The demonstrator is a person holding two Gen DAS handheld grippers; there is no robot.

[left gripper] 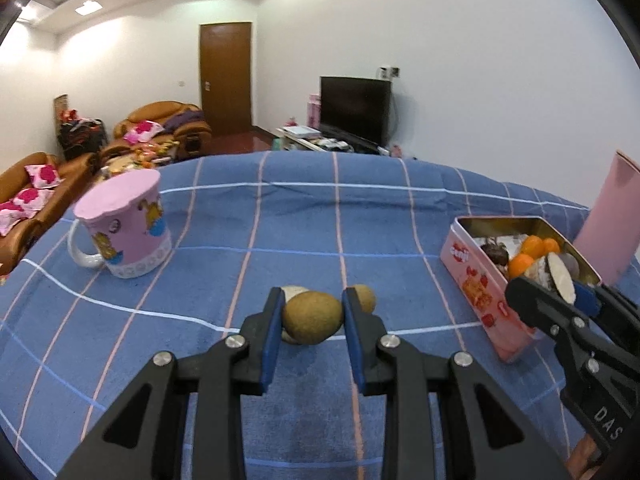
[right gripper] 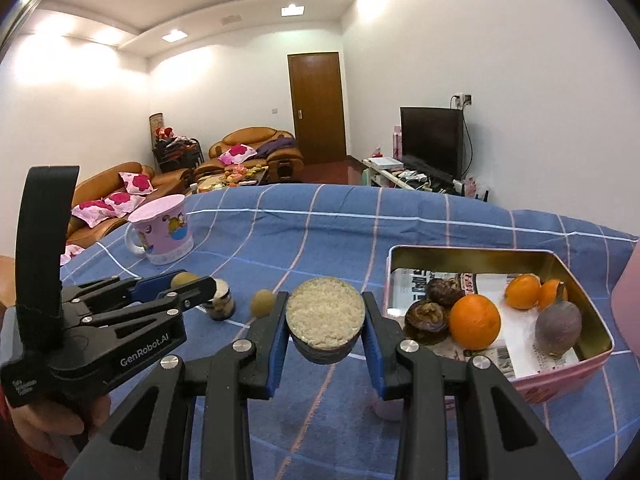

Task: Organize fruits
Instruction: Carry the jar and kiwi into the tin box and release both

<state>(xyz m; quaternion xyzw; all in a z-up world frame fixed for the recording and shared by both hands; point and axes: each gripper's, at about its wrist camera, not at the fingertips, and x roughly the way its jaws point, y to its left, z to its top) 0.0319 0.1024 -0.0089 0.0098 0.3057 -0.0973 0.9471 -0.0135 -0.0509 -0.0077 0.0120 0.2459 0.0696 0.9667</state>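
Pick-up step, judging by the grips. Left gripper (left gripper: 312, 312) clenched on a brown-green oval fruit (left gripper: 312, 322), pads pressing both flanks, low over the blue checked cloth (left gripper: 280, 220), well left of the pink tin (left gripper: 476, 280). Right gripper (right gripper: 325, 320) likewise clamped, on a dark-skinned cut half (right gripper: 325, 318) with its pale grainy face turned toward the camera, just at the near left wall of the tin.

Next, probably: carry the oval fruit rightward to the tin, clear its wall, and let go over a free patch of the paper lining. Cannot tell whether the fruit is off the cloth yet.

Inside the tin: oranges (right gripper: 475, 322), two dark round fruits (right gripper: 426, 316) and a purplish tuber-like piece (right gripper: 558, 326), crowding the near half; barer toward the far left corner.

In the way: the right gripper and its load, sitting between the oval fruit and the tin, so likely better emptied or moved aside first. Left of the tin, on the cloth: a small round fruit (left gripper: 365, 297) and a short cut stub (right gripper: 219, 300), just behind the left gripper. Farther left, a pink mug (left gripper: 128, 232). Right of the tin, an upright pink tin lid (left gripper: 612, 216).
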